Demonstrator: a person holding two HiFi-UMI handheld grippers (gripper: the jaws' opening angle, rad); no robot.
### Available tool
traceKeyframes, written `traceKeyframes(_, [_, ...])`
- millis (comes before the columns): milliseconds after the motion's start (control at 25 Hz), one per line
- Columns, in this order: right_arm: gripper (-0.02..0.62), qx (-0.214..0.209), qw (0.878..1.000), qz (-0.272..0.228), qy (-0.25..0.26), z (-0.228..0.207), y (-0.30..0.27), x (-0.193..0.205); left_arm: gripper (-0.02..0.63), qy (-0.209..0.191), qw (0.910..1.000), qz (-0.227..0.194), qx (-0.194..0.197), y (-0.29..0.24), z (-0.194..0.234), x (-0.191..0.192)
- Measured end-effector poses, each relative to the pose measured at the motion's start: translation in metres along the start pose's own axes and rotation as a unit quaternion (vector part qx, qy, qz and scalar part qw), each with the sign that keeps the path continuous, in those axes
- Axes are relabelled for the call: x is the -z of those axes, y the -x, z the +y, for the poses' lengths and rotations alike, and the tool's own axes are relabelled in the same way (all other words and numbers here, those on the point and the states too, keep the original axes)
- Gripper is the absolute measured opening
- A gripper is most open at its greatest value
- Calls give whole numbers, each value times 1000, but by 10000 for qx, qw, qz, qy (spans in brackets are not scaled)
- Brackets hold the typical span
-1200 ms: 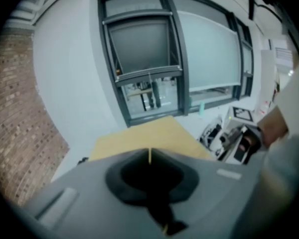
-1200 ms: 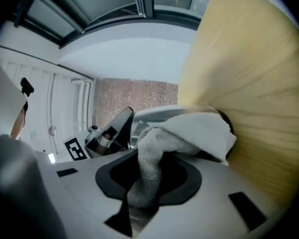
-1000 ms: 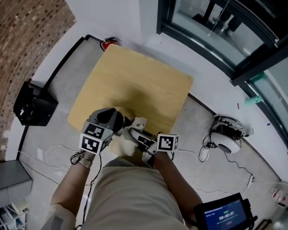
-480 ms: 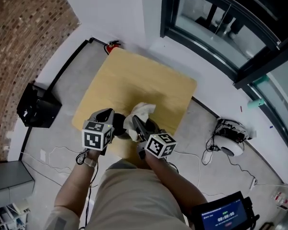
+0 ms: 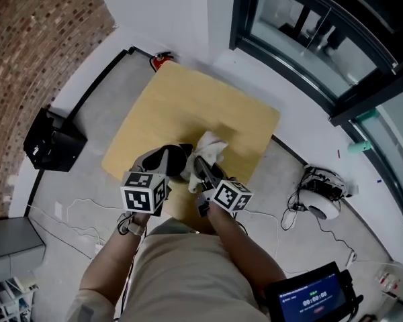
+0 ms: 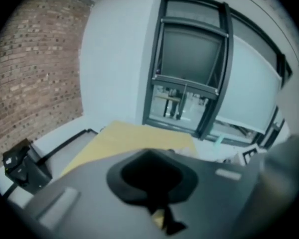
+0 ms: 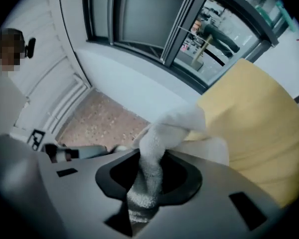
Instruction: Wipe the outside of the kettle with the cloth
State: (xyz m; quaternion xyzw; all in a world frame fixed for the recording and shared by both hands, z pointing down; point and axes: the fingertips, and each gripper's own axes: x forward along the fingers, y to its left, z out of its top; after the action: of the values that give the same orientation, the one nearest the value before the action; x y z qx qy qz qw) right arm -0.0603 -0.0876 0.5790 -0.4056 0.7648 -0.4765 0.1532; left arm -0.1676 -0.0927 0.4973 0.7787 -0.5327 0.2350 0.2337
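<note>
In the head view the kettle (image 5: 178, 157) shows only as a small dark shape over the near edge of the yellow table (image 5: 188, 106), mostly hidden by the grippers. My left gripper (image 5: 164, 158) reaches it from the left. In the left gripper view its jaws (image 6: 157, 203) stand almost together with something dark in the slit. The white cloth (image 5: 212, 146) bunches up just right of the kettle. My right gripper (image 5: 201, 164) is shut on it. In the right gripper view the cloth (image 7: 172, 128) rises as a thick twist from between the jaws (image 7: 144, 183).
A black box (image 5: 52, 141) sits on the floor to the left. A red item (image 5: 161, 60) lies by the table's far corner. A white device with cables (image 5: 320, 200) is on the floor at the right, near a small screen (image 5: 309, 297). Glass doors stand beyond the table.
My right gripper has carried the cloth away from me and to the right, alongside the kettle, rolling as it went. The left gripper has rolled a little and stayed in place.
</note>
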Motion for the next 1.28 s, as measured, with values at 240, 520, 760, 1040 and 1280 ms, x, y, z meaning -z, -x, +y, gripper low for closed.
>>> traceKeyframes(240, [110, 99, 9974, 720, -15, -7, 0, 16, -14, 1, 9997, -16, 254, 7, -5, -1])
traceKeyframes(520, [110, 429, 9951, 820, -344, -45, -20, 22, -14, -294, 9995, -94, 107, 7, -5, -1])
traceKeyframes(760, [110, -752, 9951, 529, 355, 50, -4, -2, -14, -245, 9993, -65, 256, 2, -9, 4])
traceKeyframes(1040, [109, 879, 9811, 1724, 37, -66, 6, 54, -14, -314, 9992, -92, 240, -1, -10, 4])
traceKeyframes(1280, [107, -93, 9896, 1317, 575, 13, 12, 54, -14, -371, 9991, -134, 175, -2, -1, 6])
